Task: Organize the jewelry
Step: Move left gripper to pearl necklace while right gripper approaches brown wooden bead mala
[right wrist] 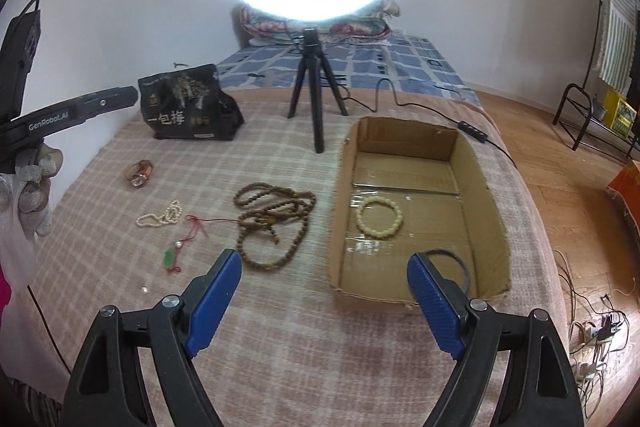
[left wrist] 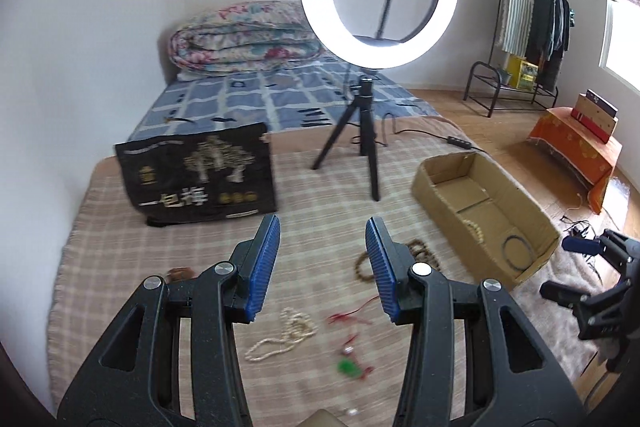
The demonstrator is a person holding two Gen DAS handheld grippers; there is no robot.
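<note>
A cardboard box [right wrist: 486, 195] lies on the checked blanket and holds a cream bead bracelet [right wrist: 379, 217] and a dark ring bangle [right wrist: 460, 263]. The box also shows in the left wrist view [left wrist: 432, 187]. Left of it lie a brown bead necklace [right wrist: 276, 223], a pearl necklace [right wrist: 160, 217], a red cord with a green pendant [right wrist: 182, 243] and an amber bracelet [right wrist: 140, 173]. My right gripper [right wrist: 324, 301] is open and empty, above the blanket near the box's front edge. My left gripper [left wrist: 324, 267] is open and empty, above the pearl necklace [left wrist: 286, 333] and red cord [left wrist: 350, 319].
A ring light on a tripod [right wrist: 312, 83] stands behind the jewelry. A black printed bag [right wrist: 188, 107] sits at the back left. A power cable [right wrist: 472, 127] runs behind the box. The bed edge drops to a wooden floor [right wrist: 560, 167] on the right.
</note>
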